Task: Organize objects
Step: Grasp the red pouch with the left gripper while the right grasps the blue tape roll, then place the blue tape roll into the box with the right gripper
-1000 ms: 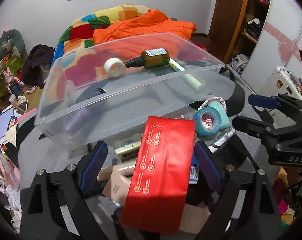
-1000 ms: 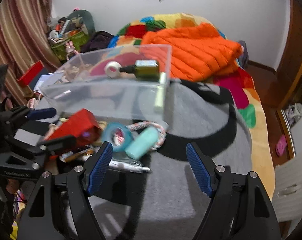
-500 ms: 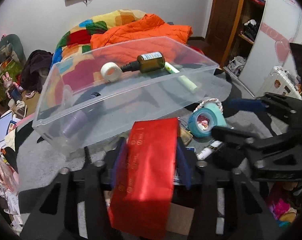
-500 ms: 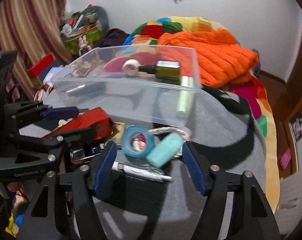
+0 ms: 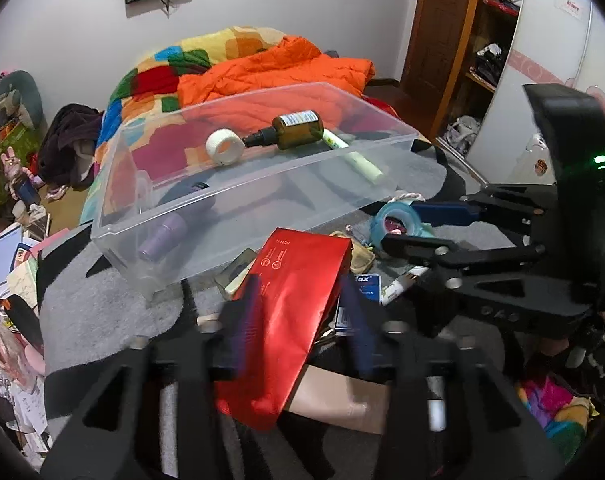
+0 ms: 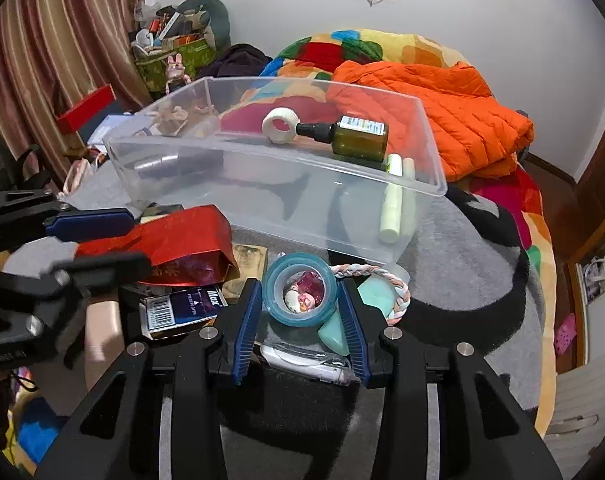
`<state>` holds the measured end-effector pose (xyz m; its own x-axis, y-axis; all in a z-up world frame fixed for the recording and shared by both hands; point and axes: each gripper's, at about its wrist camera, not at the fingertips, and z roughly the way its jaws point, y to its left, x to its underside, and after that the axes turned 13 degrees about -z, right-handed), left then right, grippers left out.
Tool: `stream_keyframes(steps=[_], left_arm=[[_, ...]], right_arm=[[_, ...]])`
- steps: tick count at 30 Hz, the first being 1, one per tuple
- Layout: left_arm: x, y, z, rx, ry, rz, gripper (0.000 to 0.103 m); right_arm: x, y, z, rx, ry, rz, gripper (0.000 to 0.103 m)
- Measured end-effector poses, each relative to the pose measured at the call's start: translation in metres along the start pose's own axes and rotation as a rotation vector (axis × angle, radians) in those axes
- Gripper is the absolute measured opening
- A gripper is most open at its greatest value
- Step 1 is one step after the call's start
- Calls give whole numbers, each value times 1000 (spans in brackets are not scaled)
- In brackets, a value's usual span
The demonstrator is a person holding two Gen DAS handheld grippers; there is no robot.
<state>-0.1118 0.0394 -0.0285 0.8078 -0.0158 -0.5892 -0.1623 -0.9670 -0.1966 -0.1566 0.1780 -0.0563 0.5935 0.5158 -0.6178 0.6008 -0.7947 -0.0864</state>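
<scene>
Near the clear bin [image 6: 238,168], on grey cloth: left gripper [image 5: 298,312] clamps a glossy red foil pouch [image 5: 290,312]; right gripper [image 6: 300,316] pinches a teal tape roll [image 6: 300,294].

Setting: home bedroom. A patchwork quilt [image 6: 386,50] and an orange duvet [image 6: 434,108] are covering the bed at the far side. A striped curtain [image 6: 58,44] is hanging far left, a wardrobe [image 5: 490,32] is standing open far right.
</scene>
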Motion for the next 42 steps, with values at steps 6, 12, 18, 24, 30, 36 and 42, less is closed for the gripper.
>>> stream_keyframes(steps=[6,12,18,24,30,36,42], left_arm=[[-10,0,18,1,50,20,66],[-18,-3,35,1,94,39,68],[-13,-12,33,10,80,74,50],[-6,-17,16,104,92,80,50],[-9,-21,27,59,108,83,59],[-9,-18,29,63,94,64,60],[-4,-17,12,53,48,57,23]], right_arm=[[-1,-6,-17,-19,-40,29,36],[1,-10,-22,-44,-55,59,36],[3,-13,-20,-62,-54,76,36],[4,-13,-22,-75,-60,80,36],[4,-13,-29,-74,-76,81,36],[-2,-18,-42,-62,-110,90,36],[-22,-24,-49,-49,-153,89,36]])
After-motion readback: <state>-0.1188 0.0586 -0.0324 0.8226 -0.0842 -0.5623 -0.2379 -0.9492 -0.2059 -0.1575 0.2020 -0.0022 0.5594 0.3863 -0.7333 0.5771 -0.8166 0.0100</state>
